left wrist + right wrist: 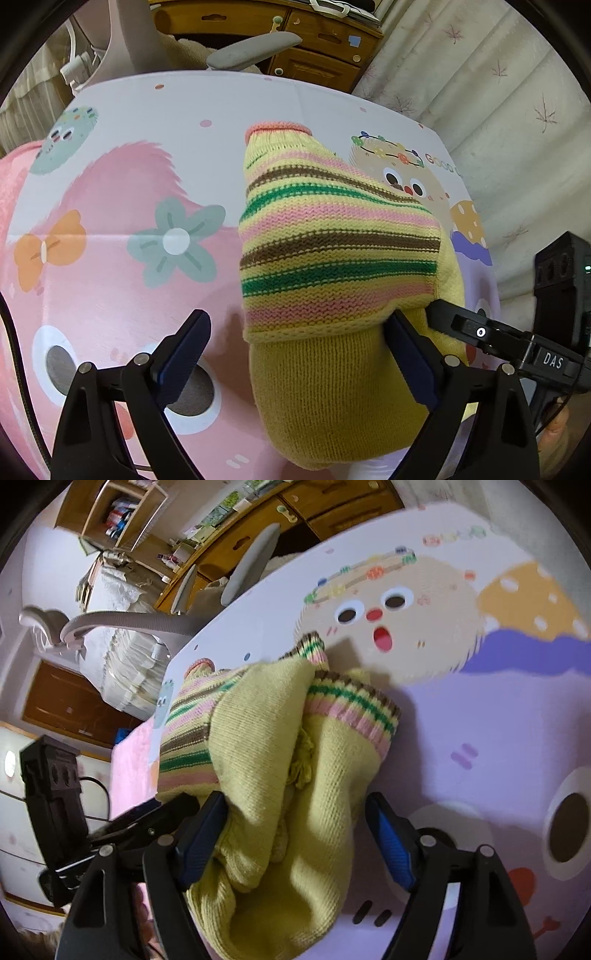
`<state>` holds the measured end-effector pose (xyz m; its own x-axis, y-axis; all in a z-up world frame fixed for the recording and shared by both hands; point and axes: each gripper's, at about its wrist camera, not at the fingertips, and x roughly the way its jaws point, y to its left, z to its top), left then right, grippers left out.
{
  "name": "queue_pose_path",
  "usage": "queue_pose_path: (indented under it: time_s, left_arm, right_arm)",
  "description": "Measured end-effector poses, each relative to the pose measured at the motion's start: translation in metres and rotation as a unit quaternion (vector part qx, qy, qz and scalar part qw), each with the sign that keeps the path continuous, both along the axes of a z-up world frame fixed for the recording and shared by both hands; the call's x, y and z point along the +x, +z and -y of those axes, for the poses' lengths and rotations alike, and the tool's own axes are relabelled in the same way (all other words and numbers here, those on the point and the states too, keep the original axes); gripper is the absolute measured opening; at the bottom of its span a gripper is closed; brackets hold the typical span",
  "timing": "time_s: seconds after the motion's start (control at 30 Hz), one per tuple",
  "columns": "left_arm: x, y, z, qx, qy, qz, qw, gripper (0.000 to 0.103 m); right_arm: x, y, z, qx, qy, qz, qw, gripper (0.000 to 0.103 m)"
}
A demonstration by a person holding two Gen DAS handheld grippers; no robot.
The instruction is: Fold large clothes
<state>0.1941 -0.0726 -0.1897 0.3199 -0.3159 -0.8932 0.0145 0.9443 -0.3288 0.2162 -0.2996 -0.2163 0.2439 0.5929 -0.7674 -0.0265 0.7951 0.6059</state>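
One worktop [147, 110] with a cartoon-print cover carries one yellow sweater [332, 240], bunched up with its striped sleeve on top. Two grippers flank it: the left gripper [299, 339] and right gripper [295, 819] both have jaws spread wide around the knit, not clamping it.

left gripper [297, 334] agape, right gripper [295, 812] seemingly agape

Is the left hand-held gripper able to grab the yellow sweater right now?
Probably yes. The left hand-held gripper is open, and the yellow sweater already lies between its fingers, against the right one. Nothing blocks it, though the right hand-held gripper sits close beside it.
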Motion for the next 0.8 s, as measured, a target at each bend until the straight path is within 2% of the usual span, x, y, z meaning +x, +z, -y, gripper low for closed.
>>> queue_pose_path:
  time_s: [0.07,0.13,0.27,0.4,0.5,0.63,0.8]
  left_arm:
    - [0.000,-0.004,0.001,-0.017,-0.002,-0.008,0.9998,0.088]
    - [-0.001,-0.007,0.002,-0.036,-0.005,-0.014,0.9992,0.080]
    - [-0.003,-0.004,0.008,-0.025,-0.013,-0.004,0.9996,0.074]
    - [-0.008,0.004,0.013,0.001,-0.026,0.013,0.9996,0.062]
    - [-0.013,0.014,0.018,0.023,-0.033,0.022,0.9989,0.058]
    - [-0.022,0.030,0.017,0.030,-0.033,0.021,0.9988,0.056]
    - [-0.039,0.066,0.013,0.046,-0.035,0.038,0.9976,0.056]
  right_arm:
    - [0.001,-0.007,0.001,0.023,-0.001,-0.013,1.000,0.077]
    - [-0.001,-0.006,-0.002,0.018,0.006,-0.004,1.000,0.073]
    - [-0.002,-0.001,-0.008,0.018,0.026,0.006,0.999,0.054]
    - [-0.007,0.013,-0.018,-0.019,0.053,0.032,0.998,0.043]
    - [-0.012,0.025,-0.027,-0.047,0.071,0.052,0.995,0.040]
    - [-0.023,0.043,-0.036,-0.068,0.082,0.075,0.991,0.039]
    - [-0.040,0.072,-0.043,-0.083,0.093,0.107,0.986,0.039]
